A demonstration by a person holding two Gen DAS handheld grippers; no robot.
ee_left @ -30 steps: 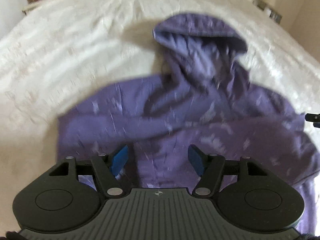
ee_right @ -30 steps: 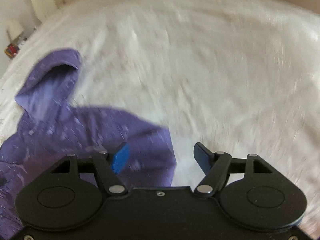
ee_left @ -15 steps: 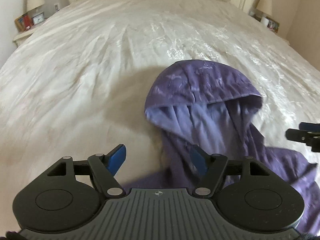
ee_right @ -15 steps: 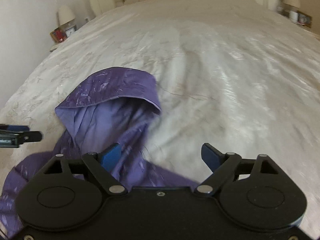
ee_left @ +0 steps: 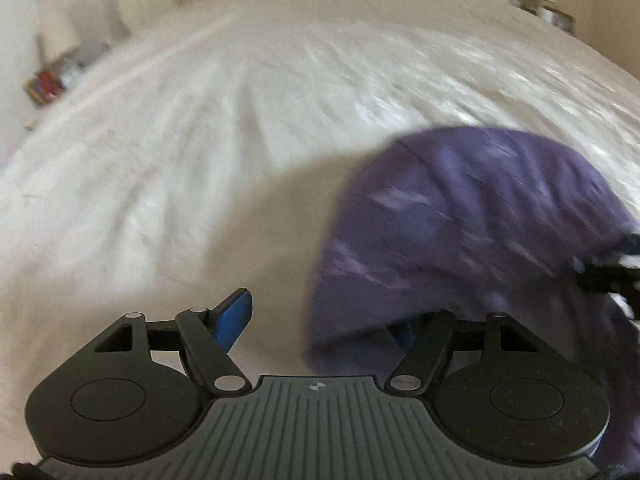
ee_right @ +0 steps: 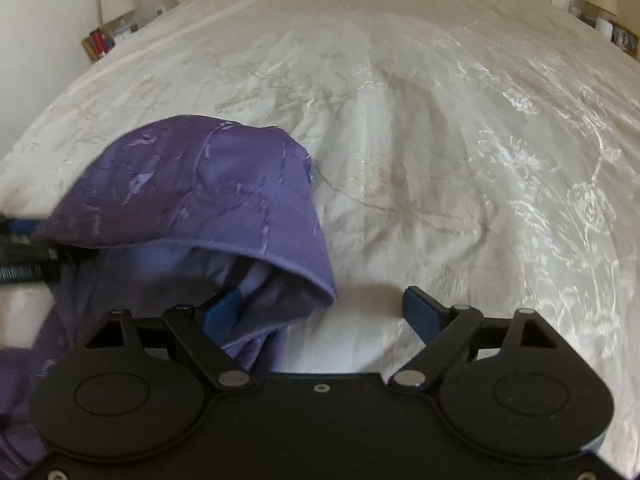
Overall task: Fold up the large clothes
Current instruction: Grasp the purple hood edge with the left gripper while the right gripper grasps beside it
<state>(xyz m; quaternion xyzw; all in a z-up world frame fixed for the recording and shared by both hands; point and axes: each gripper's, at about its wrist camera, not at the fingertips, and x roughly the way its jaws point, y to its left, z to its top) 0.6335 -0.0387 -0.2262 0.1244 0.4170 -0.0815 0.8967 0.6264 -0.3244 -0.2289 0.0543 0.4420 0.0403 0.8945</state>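
Hood (ee_right: 200,188) of the purple hoodie lies on the bed (ee_right: 440,140), flanked by the left gripper (ee_left: 320,320) and right gripper (ee_right: 320,312), both spread and empty, so I judge the hood fold begins and next needs a pinch on each rim corner.

Left gripper (ee_left: 320,322): black linkage arms w/ silver pivot screws, blue finger pads (ee_left: 234,318), ribbed grey body w/ crosshair mark. Right gripper (ee_right: 322,312): same black arms, blue pads (ee_right: 418,308), plain black body.
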